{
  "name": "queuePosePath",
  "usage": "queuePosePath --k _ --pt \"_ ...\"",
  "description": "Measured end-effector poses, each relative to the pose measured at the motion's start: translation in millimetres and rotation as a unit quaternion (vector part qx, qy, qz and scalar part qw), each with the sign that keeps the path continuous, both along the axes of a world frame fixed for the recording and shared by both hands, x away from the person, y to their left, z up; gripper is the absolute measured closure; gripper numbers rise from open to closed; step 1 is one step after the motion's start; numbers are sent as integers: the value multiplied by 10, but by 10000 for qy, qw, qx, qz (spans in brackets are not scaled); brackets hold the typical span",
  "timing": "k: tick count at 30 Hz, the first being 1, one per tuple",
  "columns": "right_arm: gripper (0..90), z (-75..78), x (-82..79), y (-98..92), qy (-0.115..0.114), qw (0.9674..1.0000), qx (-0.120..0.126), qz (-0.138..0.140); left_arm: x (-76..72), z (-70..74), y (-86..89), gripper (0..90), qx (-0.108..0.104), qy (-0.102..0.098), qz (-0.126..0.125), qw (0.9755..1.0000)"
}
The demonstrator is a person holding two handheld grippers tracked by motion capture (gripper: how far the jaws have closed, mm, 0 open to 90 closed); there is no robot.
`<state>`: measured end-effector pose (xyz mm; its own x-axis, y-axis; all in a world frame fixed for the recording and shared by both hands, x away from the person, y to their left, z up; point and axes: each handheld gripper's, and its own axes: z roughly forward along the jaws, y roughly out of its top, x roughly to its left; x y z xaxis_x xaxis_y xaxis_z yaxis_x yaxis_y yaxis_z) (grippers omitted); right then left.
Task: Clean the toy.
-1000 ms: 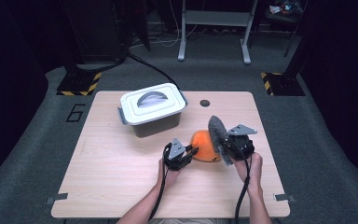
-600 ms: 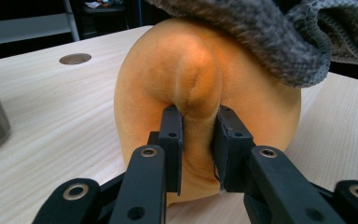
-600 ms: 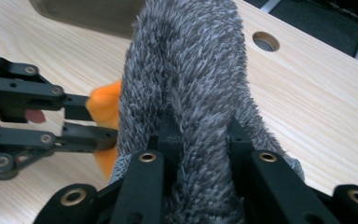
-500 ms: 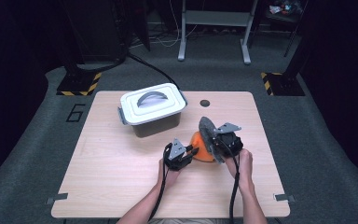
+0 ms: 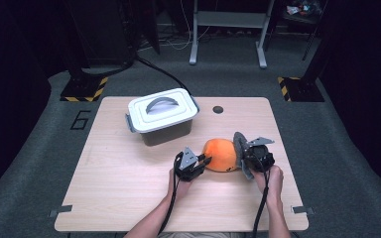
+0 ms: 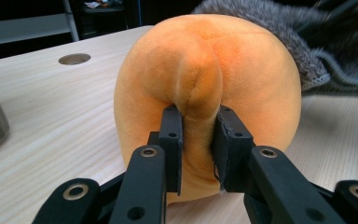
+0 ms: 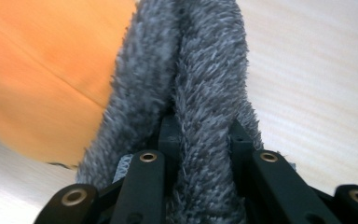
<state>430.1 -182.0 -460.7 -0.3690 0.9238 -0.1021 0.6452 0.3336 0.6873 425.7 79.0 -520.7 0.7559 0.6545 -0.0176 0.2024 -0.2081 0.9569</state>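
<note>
1. Pinching a fold of the rounded orange plush cushion [image 6: 205, 88], the left gripper [image 5: 192, 163] has its two black jaws clamped on a ridge of the fabric, seen close in the left gripper view.
2. Over on the other side, the right gripper [image 5: 254, 156] is clamped on the fuzzy grey plush edge [image 7: 200, 74]; in the right gripper view the grey pile bulges up between the jaws.
3. The orange cushion [image 5: 221, 154] sits on the pale wooden table [image 5: 129, 188], right of centre and toward the near edge, squarely between the two grippers.
4. Its long axis runs across the table, left to right from the high view: the orange end points at the left gripper, the grey rim [image 5: 239, 146] at the right gripper.
5. That grey rim stands roughly upright, like a disc on edge, touching the orange body.
6. Farther back and to the left, a white lidded plastic box with a grey handle [image 5: 162, 115] sits well apart from the cushion.
</note>
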Motion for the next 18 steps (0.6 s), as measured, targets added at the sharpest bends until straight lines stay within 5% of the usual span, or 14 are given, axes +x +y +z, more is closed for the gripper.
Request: queuePosePath --k 9,18 --pt "741 -217 81 -86 317 9995 -21 -74 0 0 3 746 -20 6 22 10000" --pt "740 244 -117 -71 -320 9994 105 20 -1 4 10 741 -14 31 25 10000"
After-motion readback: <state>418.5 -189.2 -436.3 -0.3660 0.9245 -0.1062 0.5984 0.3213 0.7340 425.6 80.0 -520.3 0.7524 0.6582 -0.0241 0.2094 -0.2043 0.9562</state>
